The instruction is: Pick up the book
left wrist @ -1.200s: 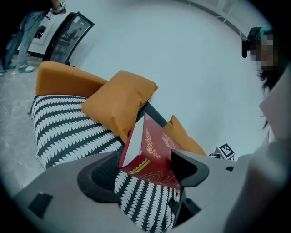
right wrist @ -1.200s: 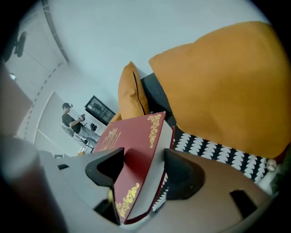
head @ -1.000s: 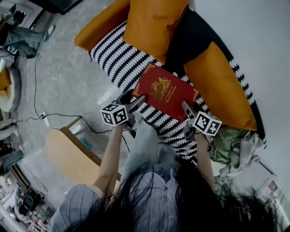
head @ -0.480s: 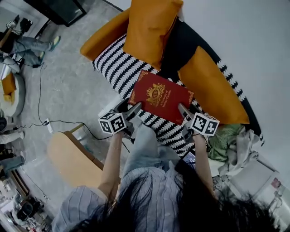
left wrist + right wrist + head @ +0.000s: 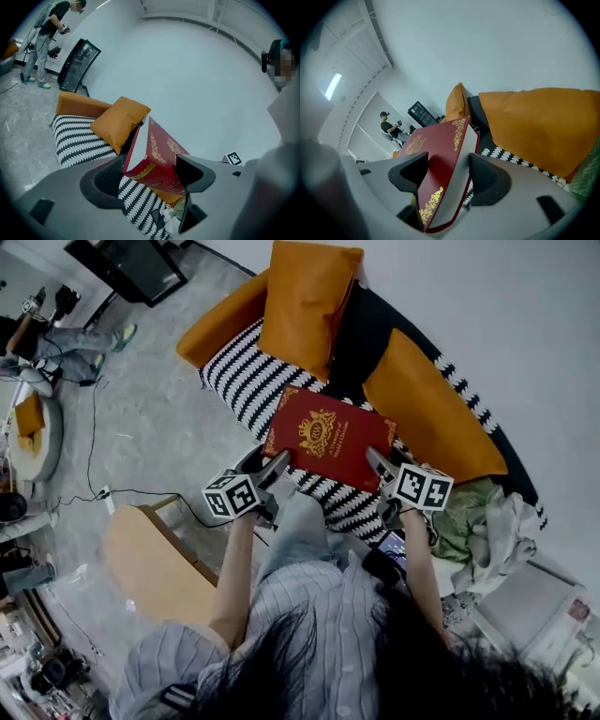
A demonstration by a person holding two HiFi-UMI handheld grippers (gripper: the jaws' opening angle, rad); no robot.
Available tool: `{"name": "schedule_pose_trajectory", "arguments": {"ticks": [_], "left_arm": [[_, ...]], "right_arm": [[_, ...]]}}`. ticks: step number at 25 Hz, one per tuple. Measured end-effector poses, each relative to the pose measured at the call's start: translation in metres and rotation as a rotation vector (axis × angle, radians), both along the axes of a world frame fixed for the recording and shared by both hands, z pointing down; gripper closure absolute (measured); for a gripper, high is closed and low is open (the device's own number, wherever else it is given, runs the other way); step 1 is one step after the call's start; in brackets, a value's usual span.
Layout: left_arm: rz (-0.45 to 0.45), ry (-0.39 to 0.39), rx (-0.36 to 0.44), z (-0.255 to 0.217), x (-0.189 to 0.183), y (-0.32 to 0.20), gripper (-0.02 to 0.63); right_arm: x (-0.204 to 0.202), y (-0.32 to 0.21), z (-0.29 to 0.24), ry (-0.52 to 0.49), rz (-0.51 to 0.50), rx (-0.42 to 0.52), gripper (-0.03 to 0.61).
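Note:
A red book with gold print hangs over the black-and-white striped sofa seat, held from both sides. My left gripper is shut on its near left corner, and my right gripper is shut on its near right edge. In the left gripper view the book tilts up between the jaws of the left gripper. In the right gripper view the book fills the gap of the right gripper, and its white page edge shows.
Two orange cushions lean on the sofa back behind the book. A wooden seat stands at lower left and crumpled green cloth lies at the right. Cables cross the grey floor. A person stands far off.
Both grippers stay clamped on the book. It has turned a little flatter in the head view and sits slightly further from the striped seat, while the camera has drifted.

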State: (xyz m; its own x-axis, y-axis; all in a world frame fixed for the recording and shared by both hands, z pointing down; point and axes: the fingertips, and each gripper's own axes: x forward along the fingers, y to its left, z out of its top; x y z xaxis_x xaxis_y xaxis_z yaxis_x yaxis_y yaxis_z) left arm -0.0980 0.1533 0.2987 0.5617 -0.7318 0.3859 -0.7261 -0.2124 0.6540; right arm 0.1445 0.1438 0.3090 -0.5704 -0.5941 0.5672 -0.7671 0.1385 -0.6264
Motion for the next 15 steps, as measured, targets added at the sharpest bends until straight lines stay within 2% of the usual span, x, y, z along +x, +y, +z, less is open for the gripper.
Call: {"name": "schedule_pose_trajectory", "arguments": {"ticks": [5, 15], "left_arm": [[-0.051, -0.002, 0.011, -0.013, 0.004, 0.029, 0.256], [-0.148, -0.009, -0.007, -0.02, -0.008, 0.091, 0.256]], "right_arm": [[0.004, 0.02, -0.013, -0.006, -0.031, 0.02, 0.288], [-0.013, 0.057, -0.015, -0.026, -0.123, 0.016, 0.29]]}}
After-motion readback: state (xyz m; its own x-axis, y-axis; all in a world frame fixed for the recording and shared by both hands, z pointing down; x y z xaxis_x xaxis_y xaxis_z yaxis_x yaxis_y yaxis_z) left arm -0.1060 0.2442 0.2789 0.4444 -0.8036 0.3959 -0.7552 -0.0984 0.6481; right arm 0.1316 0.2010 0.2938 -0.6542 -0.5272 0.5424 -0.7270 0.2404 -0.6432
